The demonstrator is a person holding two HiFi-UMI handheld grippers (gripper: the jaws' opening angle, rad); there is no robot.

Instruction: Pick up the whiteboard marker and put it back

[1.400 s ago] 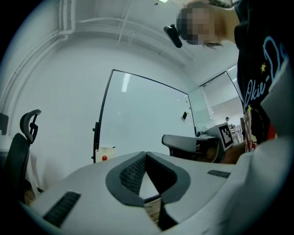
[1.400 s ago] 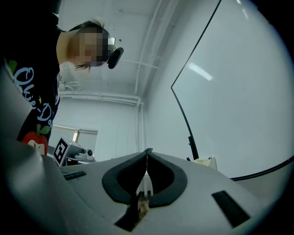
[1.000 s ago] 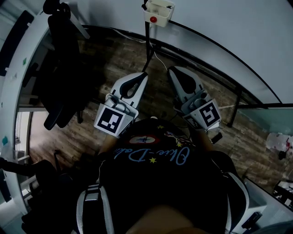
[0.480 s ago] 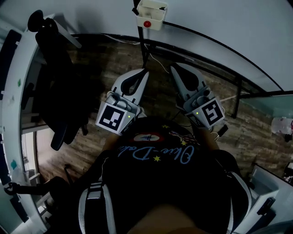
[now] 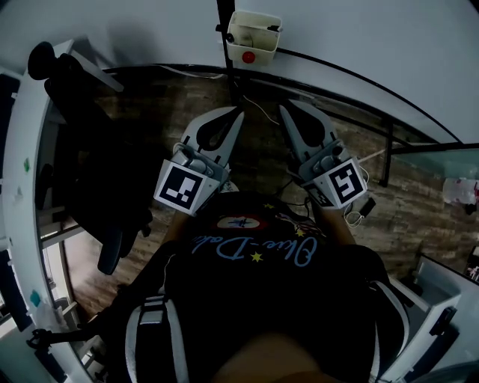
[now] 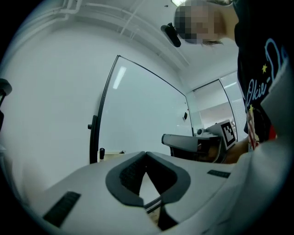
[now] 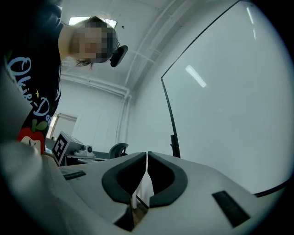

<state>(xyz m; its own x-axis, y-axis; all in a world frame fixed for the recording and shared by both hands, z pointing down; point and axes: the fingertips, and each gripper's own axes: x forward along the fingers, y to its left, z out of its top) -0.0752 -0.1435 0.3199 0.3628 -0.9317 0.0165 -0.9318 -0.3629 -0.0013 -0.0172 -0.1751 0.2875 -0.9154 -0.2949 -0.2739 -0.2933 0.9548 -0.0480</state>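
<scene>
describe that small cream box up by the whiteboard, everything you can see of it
The cream box is a small open-topped holder, plastic by its look, with a round red spot low on its front face. It sits at the whiteboard's lower corner, right against a dark upright post. Something small and dark shows inside its rim, too small to tell what. The left gripper and right gripper point towards it but stay well short, so neither touches it.
</scene>
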